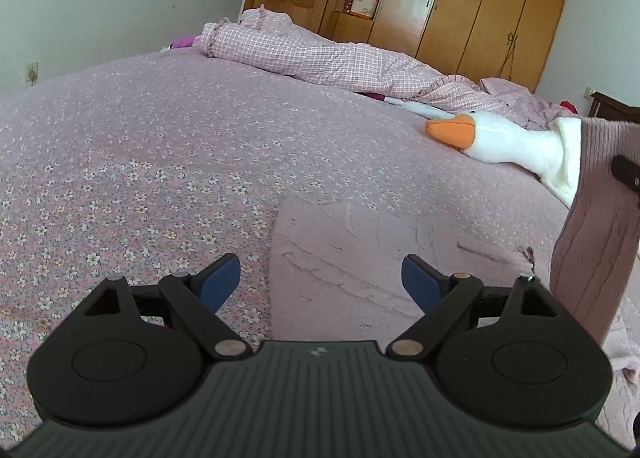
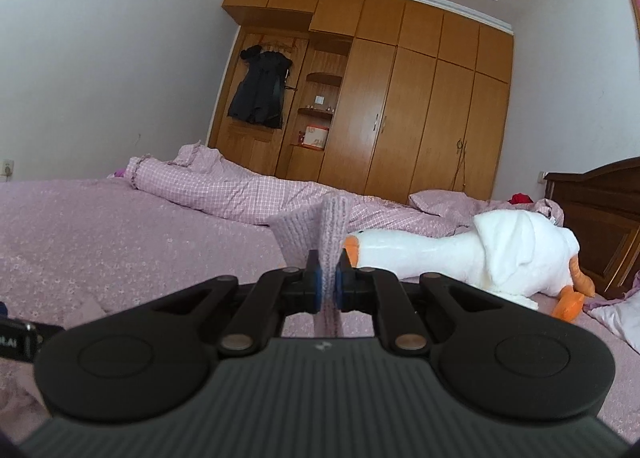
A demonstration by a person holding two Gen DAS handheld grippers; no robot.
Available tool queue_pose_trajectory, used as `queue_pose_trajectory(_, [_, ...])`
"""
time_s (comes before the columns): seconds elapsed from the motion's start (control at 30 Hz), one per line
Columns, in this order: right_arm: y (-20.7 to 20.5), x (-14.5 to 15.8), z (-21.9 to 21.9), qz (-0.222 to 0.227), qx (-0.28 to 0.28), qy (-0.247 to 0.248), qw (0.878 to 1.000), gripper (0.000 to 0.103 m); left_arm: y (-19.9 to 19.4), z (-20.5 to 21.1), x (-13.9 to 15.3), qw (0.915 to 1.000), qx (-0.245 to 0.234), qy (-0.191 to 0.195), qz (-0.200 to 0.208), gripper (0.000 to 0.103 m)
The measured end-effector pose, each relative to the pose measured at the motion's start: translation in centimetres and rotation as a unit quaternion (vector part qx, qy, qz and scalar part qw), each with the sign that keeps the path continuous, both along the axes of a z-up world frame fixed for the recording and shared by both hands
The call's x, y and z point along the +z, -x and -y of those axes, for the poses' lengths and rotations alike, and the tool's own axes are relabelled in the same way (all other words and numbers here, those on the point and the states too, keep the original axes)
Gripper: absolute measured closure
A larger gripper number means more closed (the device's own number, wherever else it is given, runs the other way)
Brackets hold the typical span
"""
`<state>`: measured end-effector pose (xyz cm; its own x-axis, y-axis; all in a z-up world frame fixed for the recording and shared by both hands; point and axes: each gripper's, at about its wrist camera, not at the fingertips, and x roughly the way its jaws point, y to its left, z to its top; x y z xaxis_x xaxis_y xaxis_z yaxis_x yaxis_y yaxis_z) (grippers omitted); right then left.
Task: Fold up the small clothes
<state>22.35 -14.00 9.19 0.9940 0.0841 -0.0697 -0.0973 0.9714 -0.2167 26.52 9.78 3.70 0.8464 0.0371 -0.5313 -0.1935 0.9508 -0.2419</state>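
Left hand-held gripper (image 1: 320,282) spread wide, empty, hovering over the flat near part of the knit (image 1: 360,258) on the bed (image 1: 140,137). Right hand-held gripper (image 2: 327,282) pinched onto a raised ribbed flap, likely lifting it to fold over. Knit: soft, pink, ribbed. Farther right: plush goose (image 1: 500,133), then rumpled checked quilt (image 1: 320,57), glossy wooden wardrobe (image 2: 420,97).

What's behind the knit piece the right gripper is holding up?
Behind the pink knit garment: the plush goose, its beak partly hidden, and the checked quilt. Bed directly behind is covered.
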Motion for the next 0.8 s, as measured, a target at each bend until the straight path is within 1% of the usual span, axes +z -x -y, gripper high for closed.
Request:
queue_pose_trajectory(0.07, [0.1,-0.2,-0.2,-0.004,0.012,-0.006,1.0,0.093,0.0,-0.1,0.0,1.0,0.004,-0.002,-0.001,0.011])
queue_pose_trajectory(0.17, [0.0,-1.1,-0.8,-0.019,0.028,-0.002,0.999,0.093,0.0,0.1,0.0,0.9999,0.007,-0.013,-0.002,0.011])
queue_pose_trajectory(0.33, [0.0,-3.5,-2.1,-0.053,0.047,-0.007,0.997,0.093,-0.2,-0.5,-0.5,0.9997,0.015,0.01,-0.017,0.011])
queue_pose_trajectory(0.5, [-0.1,-6.9,-4.7,-0.106,0.07,0.006,0.992,0.091,-0.3,-1.2,-0.5,0.9992,0.037,0.001,-0.016,0.011])
queue_pose_trajectory(0.57, [0.2,-7.8,-5.2,-0.127,0.091,-0.015,0.988,0.091,-0.3,-1.4,-0.5,0.999,0.041,0.005,-0.017,0.011])
queue_pose_trajectory(0.63, [0.2,-8.3,-5.1,-0.162,0.134,-0.06,0.976,0.08,-0.3,-1.7,-0.6,0.9988,0.041,0.016,-0.021,0.011])
queue_pose_trajectory(0.67, [0.3,-8.4,-5.0,-0.176,0.152,-0.083,0.969,0.063,-0.4,-1.9,-0.7,0.9987,0.041,0.021,-0.024,0.011])
queue_pose_trajectory(0.7, [0.3,-8.5,-4.9,-0.185,0.162,-0.103,0.964,0.045,-0.4,-2.0,-0.7,0.9985,0.042,0.025,-0.026,0.011])
queue_pose_trajectory(0.73, [0.5,-8.5,-4.8,-0.187,0.164,-0.119,0.961,0.037,-0.4,-2.1,-0.8,0.9983,0.043,0.028,-0.027,0.011])
queue_pose_trajectory(0.77, [0.8,-8.5,-4.5,-0.186,0.164,-0.134,0.96,0.024,-0.4,-2.1,-0.8,0.9983,0.042,0.029,-0.027,0.011])
queue_pose_trajectory(0.8, [0.9,-8.4,-4.2,-0.185,0.162,-0.151,0.957,0.018,-0.4,-2.2,-0.8,0.9983,0.042,0.03,-0.027,0.011])
